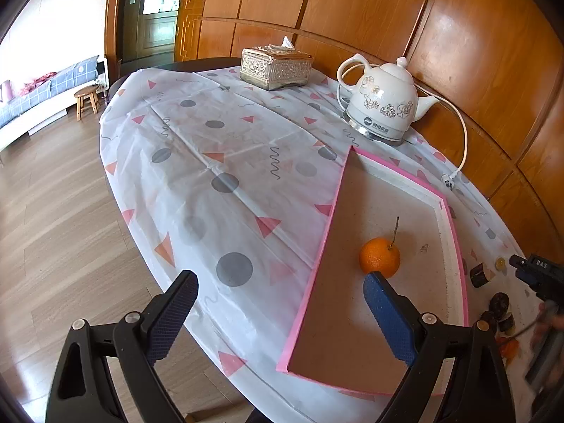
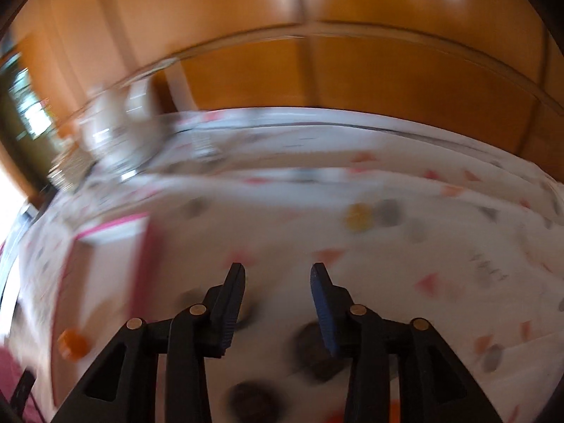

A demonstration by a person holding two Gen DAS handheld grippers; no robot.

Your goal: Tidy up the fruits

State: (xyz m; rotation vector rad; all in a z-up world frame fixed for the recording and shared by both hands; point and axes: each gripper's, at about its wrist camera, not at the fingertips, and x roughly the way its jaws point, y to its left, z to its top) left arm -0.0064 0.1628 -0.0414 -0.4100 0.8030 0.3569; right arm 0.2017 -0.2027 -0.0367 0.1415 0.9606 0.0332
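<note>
An orange [image 1: 379, 256] with a thin stem lies inside a shallow pink-edged tray [image 1: 319, 253] on the patterned tablecloth. My left gripper [image 1: 280, 290] is open and empty, just in front of the orange, its right finger [image 1: 386, 313] almost touching it. Several dark fruits [image 1: 498, 306] and a small orange piece [image 1: 508, 348] lie right of the tray. My right gripper [image 2: 277, 275] is open and empty above dark fruits [image 2: 315, 350]; this view is motion-blurred. A small yellow fruit [image 2: 359, 216] lies farther off. The orange [image 2: 72, 343] and tray [image 2: 141, 264] show at left.
A white ceramic kettle [image 1: 384, 105] with its cord [image 1: 464, 141] stands behind the tray. A silver tissue box [image 1: 276, 67] sits at the far table edge. The table drops to wooden floor on the left. Wood panelling runs behind.
</note>
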